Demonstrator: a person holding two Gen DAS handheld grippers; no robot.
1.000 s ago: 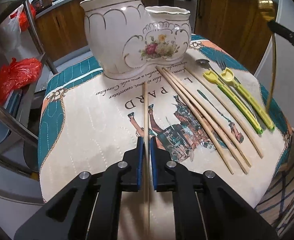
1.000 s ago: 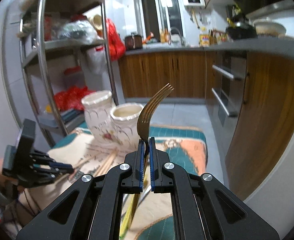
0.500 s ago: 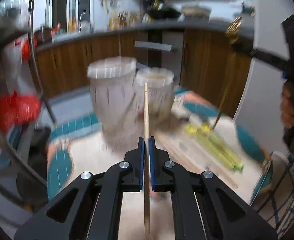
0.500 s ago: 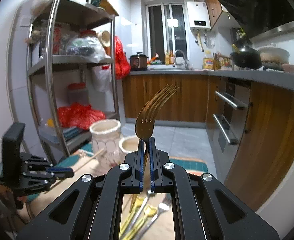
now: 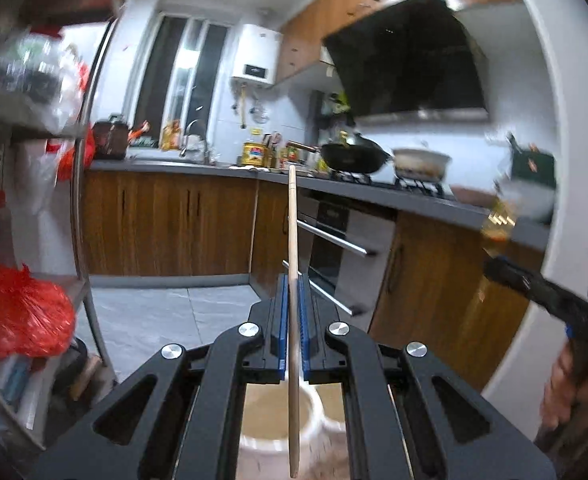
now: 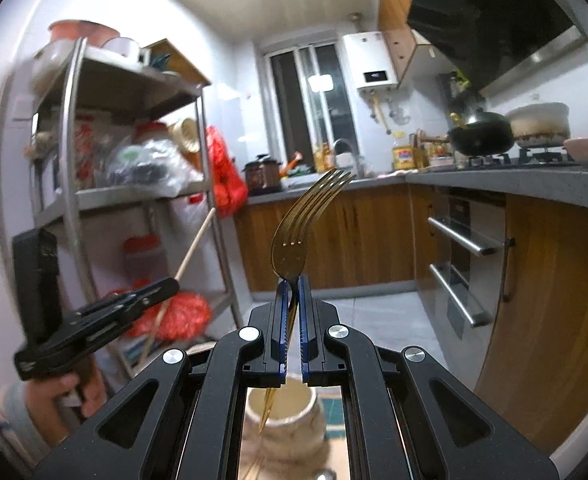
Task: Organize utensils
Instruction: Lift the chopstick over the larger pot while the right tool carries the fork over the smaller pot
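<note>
Holder (image 5: 314,412): white glazed ceramic, two round openings, sits below both grippers. Left gripper (image 5: 293,312) jaws pinch a thin round wooden chopstick (image 5: 292,240), upright above one opening. Right gripper (image 6: 293,312) jaws pinch a shiny gold metal fork (image 6: 298,232), tines up.

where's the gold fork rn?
Gold metal fork is clamped upright in the right claw, handle tip over the cream ceramic holder's mouth.

A patterned teal cloth (image 6: 336,408) shows beside the ceramic holder (image 6: 282,424) standing on it
</note>
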